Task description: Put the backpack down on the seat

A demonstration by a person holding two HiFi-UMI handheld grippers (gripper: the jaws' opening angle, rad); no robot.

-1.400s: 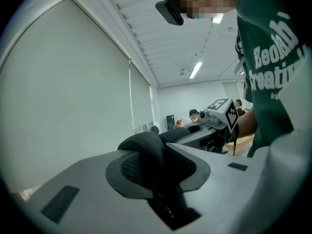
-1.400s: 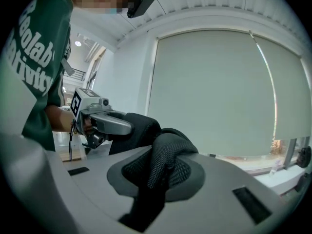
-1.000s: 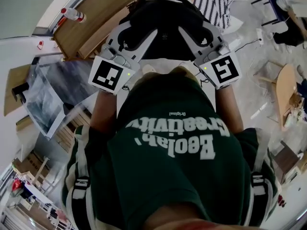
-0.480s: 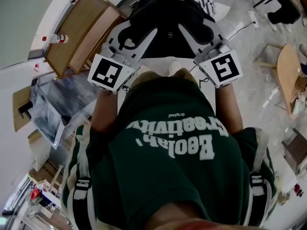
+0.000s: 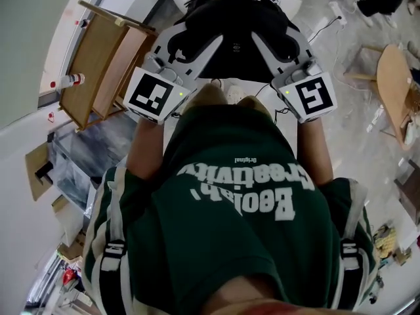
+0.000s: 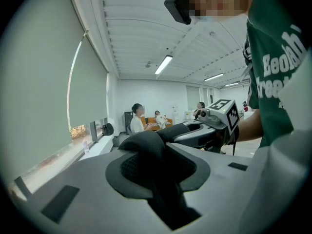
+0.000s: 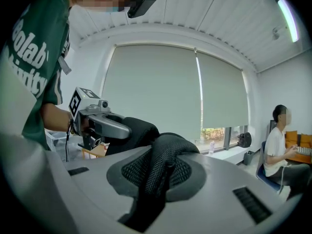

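— Jaws on each side: what do they bite?
— Left gripper (image 6: 163, 179) is clamped on a smooth, padded black strap (image 6: 146, 147). It bulges up out of the notch between the grey jaws. Right gripper (image 7: 153, 179) is closed on a black mesh strap (image 7: 168, 162), open-weave and folded into a hump between its jaws.
— And the backpack?
— It hangs between the two grippers, out in front of the person's chest, at the far side of the head view. The backpack (image 5: 230, 25) is black, rounded soft cloth with a thin curved loop on top.
— Is it resting on anything?
— No, it is held up above the pale floor (image 5: 341, 104). A wooden frame (image 5: 98, 58) of flat light boards stands to its left, apart from it.
— What lies nearer?
— A green shirt (image 5: 243, 215) with white lettering fills the near part. The grippers' square-marked cubes sit just beyond it, one to each side.
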